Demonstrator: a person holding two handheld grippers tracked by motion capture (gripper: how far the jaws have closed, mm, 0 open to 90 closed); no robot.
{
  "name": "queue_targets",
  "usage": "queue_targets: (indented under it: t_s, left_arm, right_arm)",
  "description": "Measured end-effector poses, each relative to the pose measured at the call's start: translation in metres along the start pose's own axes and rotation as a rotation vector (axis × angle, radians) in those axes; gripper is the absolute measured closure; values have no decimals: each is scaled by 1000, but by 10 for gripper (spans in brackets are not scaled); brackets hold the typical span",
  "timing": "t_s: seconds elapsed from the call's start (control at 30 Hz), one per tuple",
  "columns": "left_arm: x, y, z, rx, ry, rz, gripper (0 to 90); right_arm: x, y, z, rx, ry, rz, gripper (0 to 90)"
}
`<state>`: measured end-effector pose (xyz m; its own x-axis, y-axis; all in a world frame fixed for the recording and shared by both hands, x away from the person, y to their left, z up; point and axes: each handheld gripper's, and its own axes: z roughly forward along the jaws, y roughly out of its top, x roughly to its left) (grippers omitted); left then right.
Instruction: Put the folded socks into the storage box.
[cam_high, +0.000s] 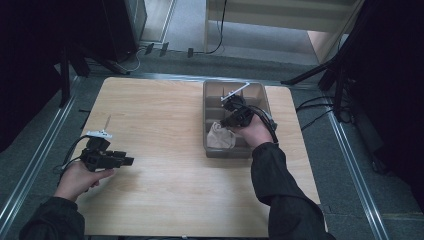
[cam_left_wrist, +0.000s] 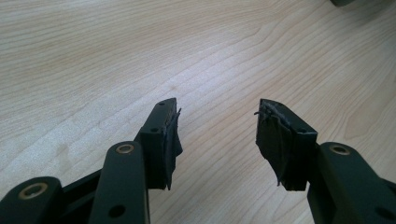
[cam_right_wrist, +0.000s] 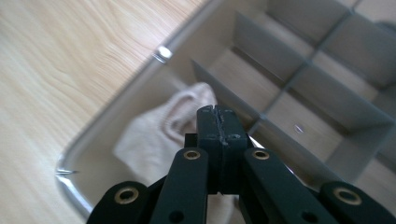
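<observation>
The beige sock (cam_right_wrist: 163, 135) lay bundled in the near-left compartment of the grey divided tray (cam_high: 209, 150) by the tabletop's far-right edge. The right gripper (cam_right_wrist: 218, 122) hung over it, jaws pressed together on nothing; likely withdrawal came next. The left gripper (cam_left_wrist: 217, 126) idled, jaws apart, near the left edge.

Wooden table (cam_high: 165, 200) on grey carpet floor (cam_high: 260, 35); metal rails (cam_high: 30, 165) alongside; dark curtains, possibly, at sides.

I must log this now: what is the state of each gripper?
Left gripper: open, holding nothing.
Right gripper: shut, nothing between its jaws, above the cloth.
</observation>
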<state>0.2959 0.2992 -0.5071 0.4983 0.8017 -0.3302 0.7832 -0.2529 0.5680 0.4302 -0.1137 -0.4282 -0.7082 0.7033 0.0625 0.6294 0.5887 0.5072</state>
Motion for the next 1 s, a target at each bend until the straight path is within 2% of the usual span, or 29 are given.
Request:
queue_targets:
  t_s: [0.1, 0.23, 0.33, 0.47, 0.6, 0.7, 1.0]
  left_arm:
    - [1, 0, 0, -2, -3, -2, 480]
    - [1, 0, 0, -1, -2, 0, 480]
    - [0, 0, -1, -3, -1, 1, 480]
    - [0, 0, 0, 0, 0, 1, 480]
    - [0, 0, 0, 0, 0, -1, 480]
    - [0, 0, 0, 1, -1, 0, 480]
    - [0, 0, 1, 1, -3, 6, 480]
  right_arm:
    - [-5, -3, 8, 30, -7, 15, 898]
    - [-2, -8, 17, 66, 9, 12, 898]
    - [4, -12, 21, 84, 23, -11, 899]
    - [10, -16, 24, 79, 38, -19, 899]
    - [21, -17, 25, 85, 57, -58, 900]
    - [28, -17, 30, 109, 60, -90, 900]
    - [32, -17, 44, 155, 79, -113, 900]
